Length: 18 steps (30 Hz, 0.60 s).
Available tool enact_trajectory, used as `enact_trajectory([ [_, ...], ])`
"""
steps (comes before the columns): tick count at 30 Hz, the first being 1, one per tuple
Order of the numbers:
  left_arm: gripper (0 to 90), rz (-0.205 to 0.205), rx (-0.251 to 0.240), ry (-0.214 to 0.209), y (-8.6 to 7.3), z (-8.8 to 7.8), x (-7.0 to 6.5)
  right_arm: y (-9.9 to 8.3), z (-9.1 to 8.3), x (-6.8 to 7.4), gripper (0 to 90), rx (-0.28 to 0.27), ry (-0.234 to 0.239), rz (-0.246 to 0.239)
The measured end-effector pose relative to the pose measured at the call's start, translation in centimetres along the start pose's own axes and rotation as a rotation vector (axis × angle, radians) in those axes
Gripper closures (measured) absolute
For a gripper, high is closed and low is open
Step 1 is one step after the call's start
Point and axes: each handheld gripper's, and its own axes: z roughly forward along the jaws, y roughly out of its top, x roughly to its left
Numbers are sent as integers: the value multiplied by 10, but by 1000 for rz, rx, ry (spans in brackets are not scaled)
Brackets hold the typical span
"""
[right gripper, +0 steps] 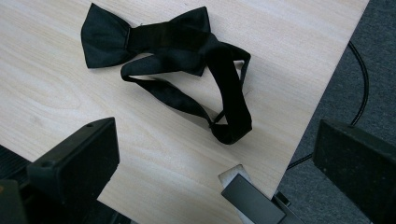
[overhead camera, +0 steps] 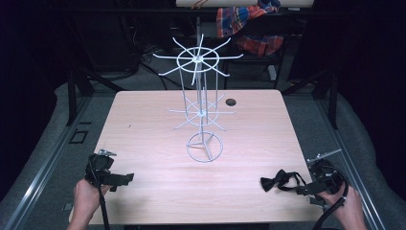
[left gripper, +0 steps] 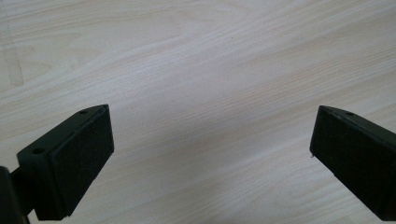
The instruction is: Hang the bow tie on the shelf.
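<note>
Pale wood grain runs under both hand-held grippers, the top of the table point(overhead camera: 158, 120) they work at. The left hand-held gripper point(left gripper: 212, 154) has its jaws spread wide with bare wood between them; it holds nothing and nothing lies near it. In the high view it sits at the near left of the table, gripped by the left hand point(overhead camera: 86, 196).

The right hand-held gripper point(right gripper: 217, 168) is likewise wide open and empty. Just ahead of its jaws lies a black bow tie point(right gripper: 154, 39), flat on the table, its strap point(right gripper: 229, 93) looped back toward the hand-held gripper and ending a little short of the gap between the jaws. Whether either jaw touches the strap cannot be told; in this view they appear apart from it. One jaw hangs past the table edge, over grey carpet point(right gripper: 345, 60) with a dark cable on it.

The high view adds what the gripper views lack: a white wire rack point(overhead camera: 202, 110) standing well beyond both hand-held grippers, near the table's middle, with two tiers of spokes and a ring base, and a small dark hole point(overhead camera: 231, 102) in the tabletop behind it. There the bow tie point(overhead camera: 275, 181) is small and its strap hard to trace. A plaid cloth point(overhead camera: 249, 24) hangs in the dim background, partly cut off at the top edge.
</note>
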Motion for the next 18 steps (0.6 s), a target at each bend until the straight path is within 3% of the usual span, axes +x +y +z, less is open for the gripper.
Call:
enact_trajectory([
  [3, 0, 1, 2, -2, 0, 0, 0, 0, 0, 0, 2, -19, 30, 11],
  [4, 0, 1, 2, -2, 0, 0, 0, 0, -1, -1, 2, -5, 7, -2],
  [6, 0, 1, 0, -3, 0, 0, 0, 0, -1, 0, 2, -19, 31, 8],
  [9, 0, 3, 2, -6, 0, 0, 1, 1, -3, -1, 2, -16, 11, -8],
  [11, 0, 2, -1, -6, 0, 0, 1, 1, -2, 0, 2, -42, 37, 7],
  [12, 0, 3, 0, -8, 0, 1, 1, 0, -2, -1, 2, -49, 15, 14],
  [13, 0, 3, 3, -8, 0, 1, 1, 1, -2, -3, 7, -42, 36, 6],
  [18, 0, 3, 3, -7, 1, 1, 2, 1, -2, -8, 88, -50, 26, 12],
])
